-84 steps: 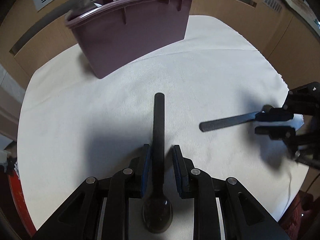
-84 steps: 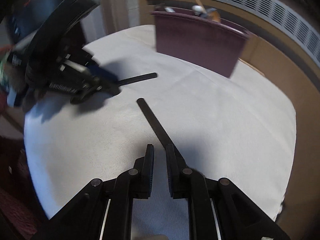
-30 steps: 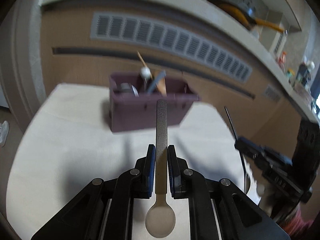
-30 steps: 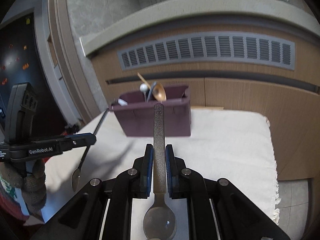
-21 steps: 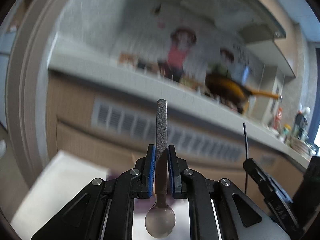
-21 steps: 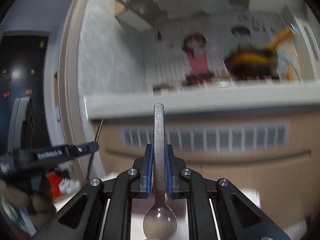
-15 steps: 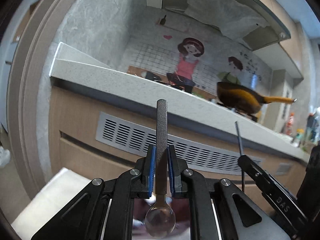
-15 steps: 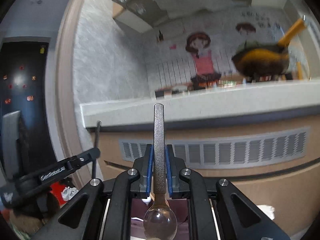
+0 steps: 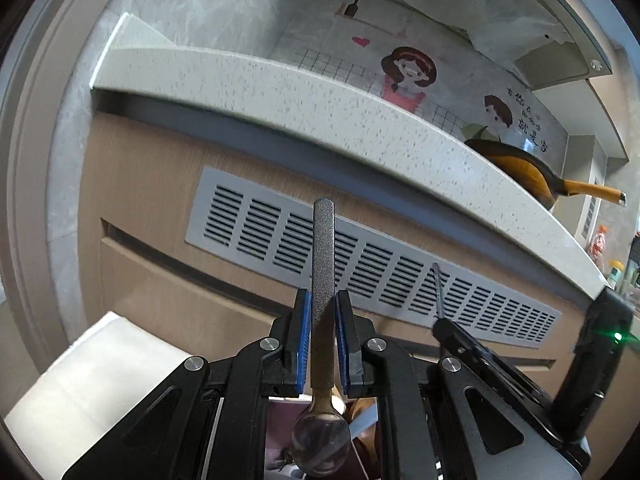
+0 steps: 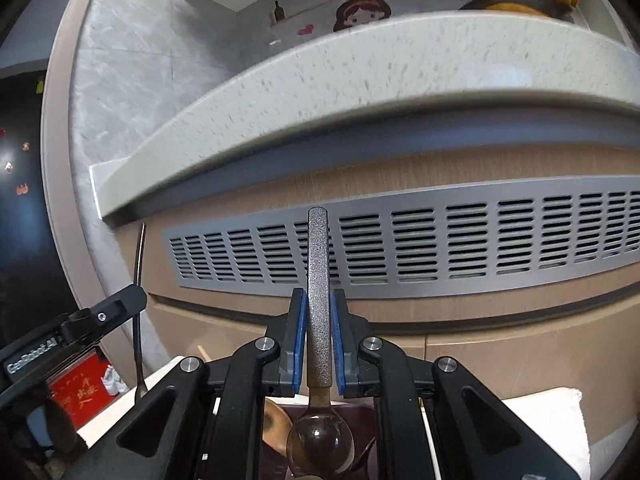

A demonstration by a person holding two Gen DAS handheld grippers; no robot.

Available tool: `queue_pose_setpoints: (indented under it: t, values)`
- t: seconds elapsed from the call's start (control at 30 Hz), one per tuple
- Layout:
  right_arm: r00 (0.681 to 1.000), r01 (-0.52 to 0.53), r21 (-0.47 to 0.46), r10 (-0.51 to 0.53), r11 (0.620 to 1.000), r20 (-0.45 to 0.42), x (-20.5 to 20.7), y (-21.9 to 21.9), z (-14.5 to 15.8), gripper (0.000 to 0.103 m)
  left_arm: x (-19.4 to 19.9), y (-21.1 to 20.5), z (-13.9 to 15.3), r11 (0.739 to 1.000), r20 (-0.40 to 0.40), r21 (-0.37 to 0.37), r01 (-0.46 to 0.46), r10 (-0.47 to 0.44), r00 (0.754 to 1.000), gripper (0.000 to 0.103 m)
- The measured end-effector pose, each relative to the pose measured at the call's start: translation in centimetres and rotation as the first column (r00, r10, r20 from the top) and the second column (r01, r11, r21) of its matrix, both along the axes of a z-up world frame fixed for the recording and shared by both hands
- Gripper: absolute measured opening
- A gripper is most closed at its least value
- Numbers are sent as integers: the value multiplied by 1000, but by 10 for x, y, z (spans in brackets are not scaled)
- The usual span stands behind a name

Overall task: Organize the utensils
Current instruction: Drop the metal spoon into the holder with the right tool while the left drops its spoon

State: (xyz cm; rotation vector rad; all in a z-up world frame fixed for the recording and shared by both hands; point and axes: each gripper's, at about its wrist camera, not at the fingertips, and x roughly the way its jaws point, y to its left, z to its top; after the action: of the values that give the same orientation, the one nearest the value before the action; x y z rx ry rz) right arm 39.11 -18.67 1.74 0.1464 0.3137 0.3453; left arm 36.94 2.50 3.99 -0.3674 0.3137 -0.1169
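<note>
My left gripper (image 9: 323,304) is shut on a spoon (image 9: 322,280) with a dark rough handle; the handle points up and the bowl (image 9: 320,444) hangs low over the purple utensil bin (image 9: 280,432), which shows between the arms. My right gripper (image 10: 318,300) is shut on a second, matching spoon (image 10: 318,280), its bowl (image 10: 320,446) over the same bin (image 10: 360,432). Each gripper shows in the other's view, the right one (image 9: 452,328) at the right, the left one (image 10: 120,304) at the left. Other utensils sit in the bin.
A wooden cabinet front with a grey vent grille (image 9: 360,256) and a speckled white counter edge (image 9: 320,92) stand close behind. The white cloth-covered table (image 9: 92,400) shows at the lower left, and in the right wrist view (image 10: 544,420) at lower right.
Both grippers, each holding its spoon handle-up, have lowered a little toward the bin; the counter and grille have risen in both views and the bin shows more between the arms.
</note>
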Motion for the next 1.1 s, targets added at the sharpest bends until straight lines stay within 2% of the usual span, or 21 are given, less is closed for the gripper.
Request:
queue_pose_setpoints:
  t: [0.1, 0.23, 0.37, 0.53, 0.8, 0.97, 1.1]
  values:
    - [1000, -10, -10, 10, 1000, -17, 5, 3, -5, 11, 2, -1, -9, 1000, -11, 19, 5, -5, 1000, 12]
    - [1000, -20, -43, 20, 999, 8, -1, 3, -12, 11, -2, -8, -19, 997, 1, 72, -4, 4, 1000, 12]
    - [998, -68, -70, 68, 995, -1, 1, 8, -17, 11, -1, -17, -30, 993, -8, 122, 4, -3, 1000, 12]
    - [996, -83, -114, 85, 990, 13, -8, 12, -21, 11, -5, -19, -31, 991, -31, 130, 25, -21, 999, 13]
    - [995, -103, -142, 100, 985, -29, -40, 5, -33, 11, -22, -19, -40, 988, -117, 127, 87, -72, 990, 13]
    - [991, -116, -167, 104, 979, -81, -51, 4, -40, 11, -27, -17, -41, 987, -172, 114, 109, -88, 981, 13]
    - [967, -169, -158, 132, 973, -218, -49, 3, -45, 13, -28, -18, -38, 979, -234, 97, 178, -152, 960, 17]
